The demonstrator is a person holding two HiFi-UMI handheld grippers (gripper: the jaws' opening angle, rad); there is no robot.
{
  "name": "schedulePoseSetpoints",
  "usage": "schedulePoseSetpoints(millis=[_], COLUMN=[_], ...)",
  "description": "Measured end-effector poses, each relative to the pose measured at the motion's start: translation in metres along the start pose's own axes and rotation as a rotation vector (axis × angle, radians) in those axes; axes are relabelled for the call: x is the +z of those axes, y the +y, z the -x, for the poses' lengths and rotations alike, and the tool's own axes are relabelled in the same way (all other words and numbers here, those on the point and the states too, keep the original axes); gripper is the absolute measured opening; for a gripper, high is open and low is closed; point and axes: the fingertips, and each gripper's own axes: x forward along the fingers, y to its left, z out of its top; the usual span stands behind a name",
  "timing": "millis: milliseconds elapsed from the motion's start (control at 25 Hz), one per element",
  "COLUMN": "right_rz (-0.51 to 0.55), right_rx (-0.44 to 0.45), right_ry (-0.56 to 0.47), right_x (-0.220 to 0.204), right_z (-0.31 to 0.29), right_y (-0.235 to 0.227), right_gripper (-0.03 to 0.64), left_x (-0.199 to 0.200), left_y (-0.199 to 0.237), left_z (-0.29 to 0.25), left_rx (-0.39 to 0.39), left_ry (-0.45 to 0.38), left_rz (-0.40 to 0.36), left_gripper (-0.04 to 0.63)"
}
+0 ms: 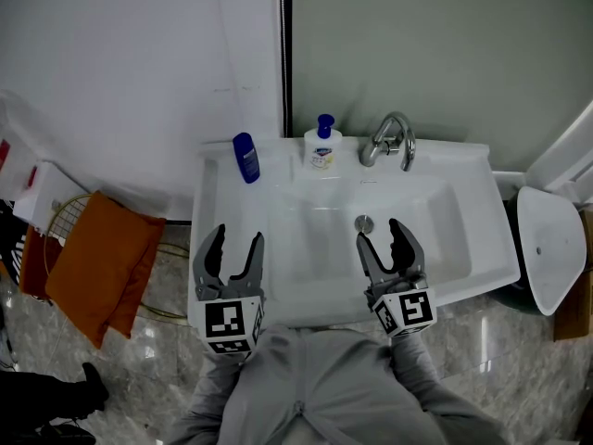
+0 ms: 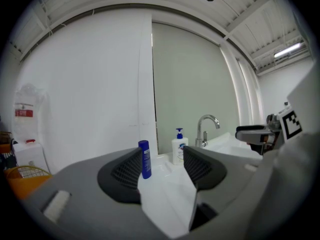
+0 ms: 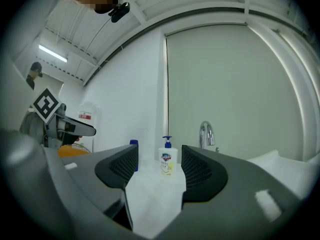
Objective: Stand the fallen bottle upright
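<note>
At the white sink (image 1: 468, 219) the job looked finished. The left gripper (image 1: 238, 239) and right gripper (image 1: 380, 235) hung at its front edge, jaws partly apart, empty. The blue bottle (image 1: 246, 158) stood upright at the back left corner, near the soap dispenser (image 1: 322, 146); it was slim, its label perhaps white.

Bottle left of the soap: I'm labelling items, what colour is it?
The bottle is blue; clearest in the left gripper view.
</note>
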Motion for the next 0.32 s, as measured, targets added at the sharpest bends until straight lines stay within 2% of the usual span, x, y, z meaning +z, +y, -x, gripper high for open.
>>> schedulePoseSetpoints(millis=[320], right_rz=[0.012], right_rx=[0.003], right_ry=[0.009], right_x=[0.000], right_z=[-0.012], right_y=[0.002], right_gripper=[0.273], left_x=[-0.002], left_y=[0.008], left_z=[-0.008], left_rx=[0.001], left_ry=[0.005], left_rz=[0.001], left_gripper=[0.304])
